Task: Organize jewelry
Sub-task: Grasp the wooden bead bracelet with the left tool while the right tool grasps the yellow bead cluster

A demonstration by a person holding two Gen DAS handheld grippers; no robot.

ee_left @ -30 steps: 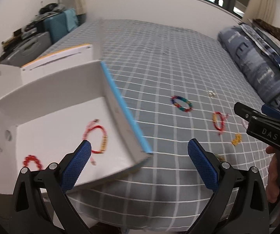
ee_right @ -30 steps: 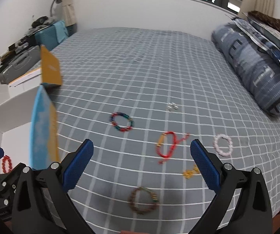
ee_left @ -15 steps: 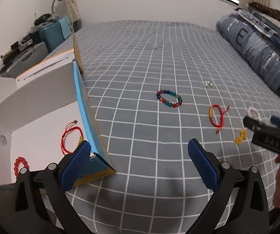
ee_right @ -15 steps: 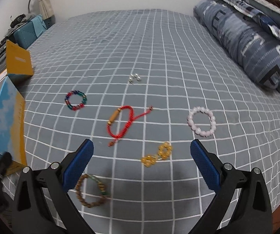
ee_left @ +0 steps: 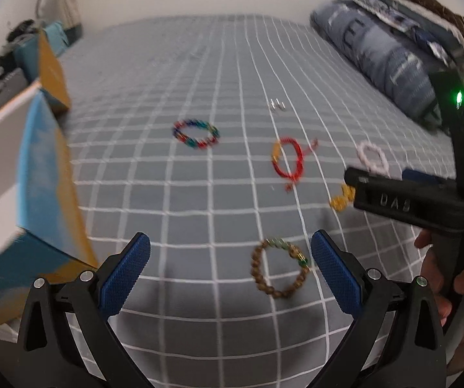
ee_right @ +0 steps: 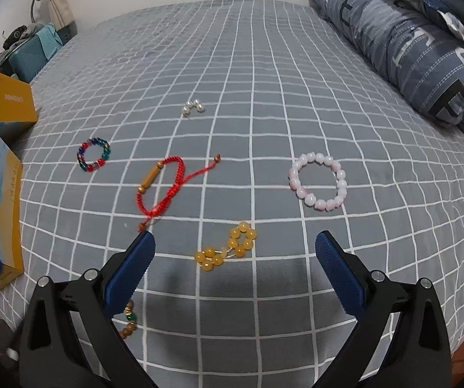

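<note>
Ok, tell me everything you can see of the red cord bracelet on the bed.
The red cord bracelet is braided red string closed into a loop, with a tan, wood-like tube bead along its left side. Two loose tails cross at the knot: one ends in a small bead toward the upper right, the other near the right claw's left finger. It lies flat on the grey checked bedsheet, touching nothing else, between the multicolored bead bracelet and the pink bead bracelet.
</note>
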